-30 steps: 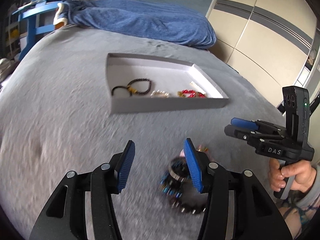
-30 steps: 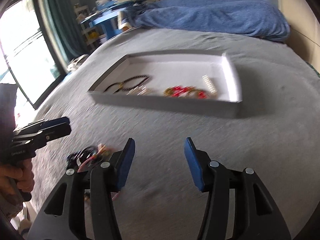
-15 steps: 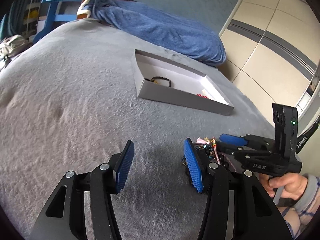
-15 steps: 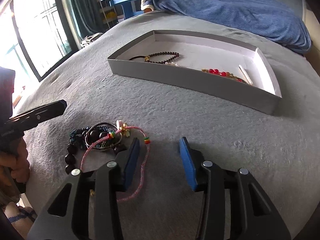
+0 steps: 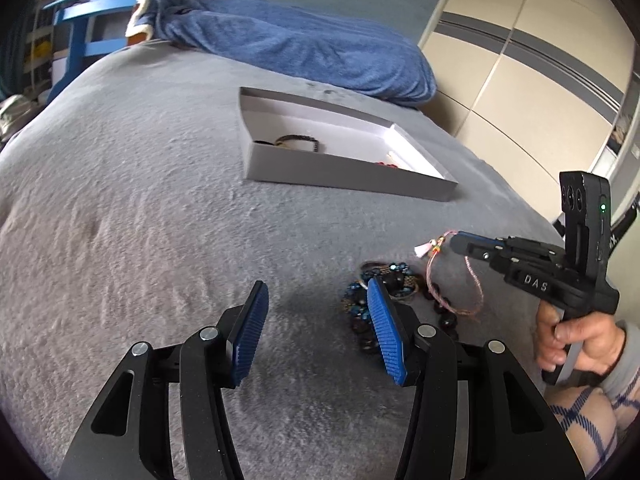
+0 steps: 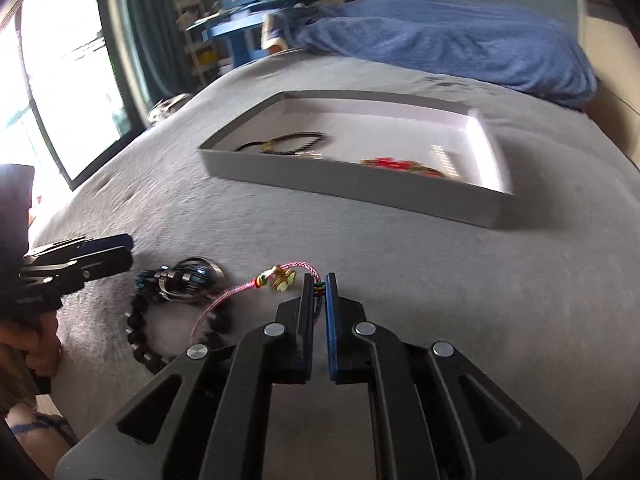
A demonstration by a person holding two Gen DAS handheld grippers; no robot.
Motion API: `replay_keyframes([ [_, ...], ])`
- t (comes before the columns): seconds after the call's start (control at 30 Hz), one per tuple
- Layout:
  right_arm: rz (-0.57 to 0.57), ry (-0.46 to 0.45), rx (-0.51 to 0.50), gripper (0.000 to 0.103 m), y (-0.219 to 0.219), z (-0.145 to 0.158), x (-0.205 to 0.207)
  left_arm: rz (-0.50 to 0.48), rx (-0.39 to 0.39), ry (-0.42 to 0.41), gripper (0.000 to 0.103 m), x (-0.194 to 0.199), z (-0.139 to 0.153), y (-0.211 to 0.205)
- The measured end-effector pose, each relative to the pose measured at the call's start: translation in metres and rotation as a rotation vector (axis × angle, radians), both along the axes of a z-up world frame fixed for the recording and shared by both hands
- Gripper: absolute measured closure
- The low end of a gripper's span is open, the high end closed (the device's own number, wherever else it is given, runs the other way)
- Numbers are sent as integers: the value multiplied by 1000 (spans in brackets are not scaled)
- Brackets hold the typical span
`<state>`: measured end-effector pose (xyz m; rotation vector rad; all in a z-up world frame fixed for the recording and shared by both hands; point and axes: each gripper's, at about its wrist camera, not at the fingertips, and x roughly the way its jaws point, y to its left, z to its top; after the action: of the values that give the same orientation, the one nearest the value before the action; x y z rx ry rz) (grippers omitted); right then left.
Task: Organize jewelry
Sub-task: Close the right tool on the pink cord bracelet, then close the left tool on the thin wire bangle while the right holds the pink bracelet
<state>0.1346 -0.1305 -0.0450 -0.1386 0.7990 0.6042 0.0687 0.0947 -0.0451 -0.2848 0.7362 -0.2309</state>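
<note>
Two right fingers [image 6: 307, 300] clenched on pink cord bracelet [image 6: 236, 292]; left gripper [image 5: 316, 320] spread wide, beside jewelry pile [image 5: 380, 288]

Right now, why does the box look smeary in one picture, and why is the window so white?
Right wrist view: the box and the red beads inside it are smeared by motion blur, and the window is blown out white by daylight. Left wrist view: the box looks sharper, and the fisheye lens bends the bed into a dome.
</note>
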Motion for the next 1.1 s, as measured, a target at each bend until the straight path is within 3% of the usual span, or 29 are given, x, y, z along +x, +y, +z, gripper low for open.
replay_keyframes([
  [0.27, -141, 71, 33, 98, -57, -16, 13, -122, 70, 6, 48, 13, 8, -28],
  [0.5, -144, 79, -8, 98, -50, -22, 14, -203, 165, 55, 43, 31, 2, -63],
  [0.83, -144, 95, 1, 98, -52, -24, 15, -201, 210, 101, 43, 46, -9, -71],
  [0.93, -144, 99, 9, 98, -53, -24, 14, -192, 203, 95, 53, 44, -9, -69],
  [1.1, -145, 97, 8, 98, -53, -23, 14, -187, 180, 68, 54, 39, -5, -65],
])
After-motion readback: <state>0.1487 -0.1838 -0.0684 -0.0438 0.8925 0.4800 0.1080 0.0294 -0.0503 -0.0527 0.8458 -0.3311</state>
